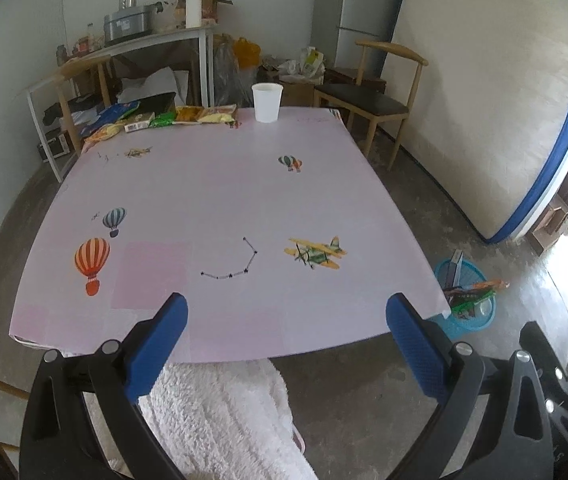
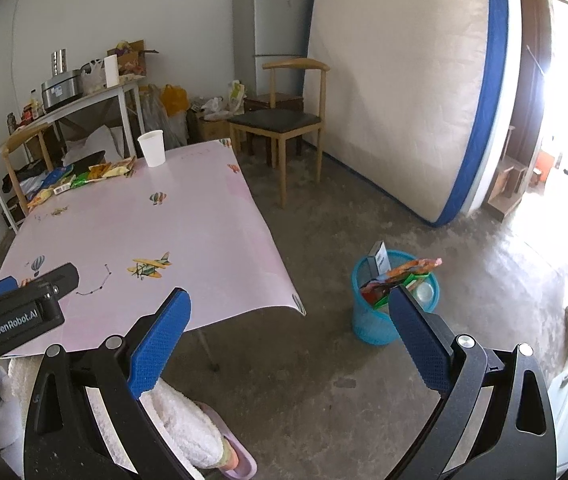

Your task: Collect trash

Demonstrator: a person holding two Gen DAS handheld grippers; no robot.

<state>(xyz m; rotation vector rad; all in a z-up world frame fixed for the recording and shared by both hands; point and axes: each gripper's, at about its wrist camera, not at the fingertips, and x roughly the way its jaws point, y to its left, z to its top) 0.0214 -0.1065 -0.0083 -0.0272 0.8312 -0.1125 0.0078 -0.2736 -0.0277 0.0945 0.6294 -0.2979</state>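
This is a lived-in room of a home, used partly for eating and partly for storage. A dining table (image 2: pixel 188 216) under a pink cloth printed with balloons and planes fills the middle and lower left of the frame, with a wooden chair (image 2: pixel 284 120) behind it. A refrigerator (image 2: pixel 272 20) stands at top centre, and a mattress (image 2: pixel 403 92) leans upright against the wall at upper right. At upper left, a white side table (image 2: pixel 84 104) carries a cooker pot, boxes and a paper roll, with bags heaped beside it on the bare concrete floor (image 2: pixel 423 340).
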